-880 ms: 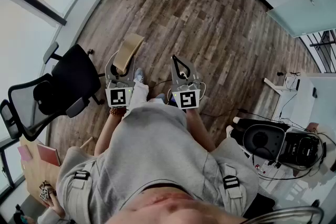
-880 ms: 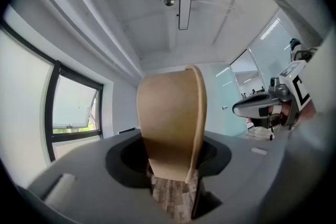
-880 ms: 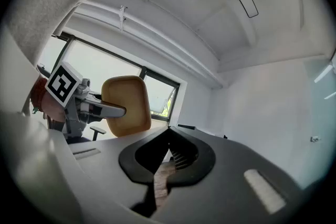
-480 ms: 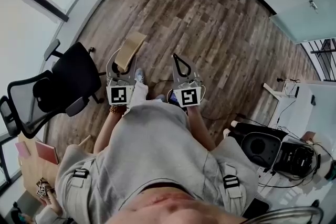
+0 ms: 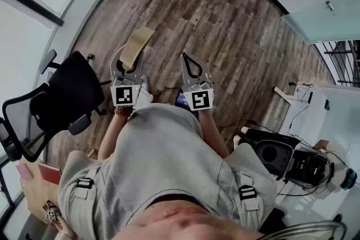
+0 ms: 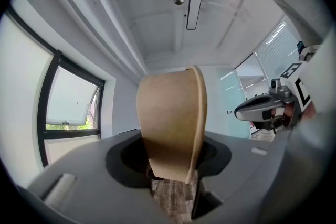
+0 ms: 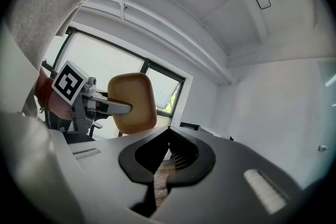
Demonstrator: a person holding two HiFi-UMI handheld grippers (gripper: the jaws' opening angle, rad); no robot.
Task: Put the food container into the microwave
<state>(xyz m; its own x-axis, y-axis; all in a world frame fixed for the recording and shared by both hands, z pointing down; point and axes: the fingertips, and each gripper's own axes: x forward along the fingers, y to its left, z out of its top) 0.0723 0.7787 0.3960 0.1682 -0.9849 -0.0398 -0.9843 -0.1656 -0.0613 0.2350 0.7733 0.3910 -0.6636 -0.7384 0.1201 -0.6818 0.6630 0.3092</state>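
Stands over a plank floor (image 5: 236, 31), with a black office chair (image 5: 62, 104) off to the left. Grips the tan food container (image 5: 136, 45) by its near end in the left gripper (image 5: 128, 62), jaws set wide and pressing on it, up in the air in front of the body, above the floor and apart from the chair. Carries the right gripper (image 5: 185, 58) just beside, jaws closed together on nothing, apart from the container.

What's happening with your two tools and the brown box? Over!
Left tool shut on tan rounded cardboard food container. Right tool shut, empty. No microwave in view. Black mesh office chair off left, not touching.
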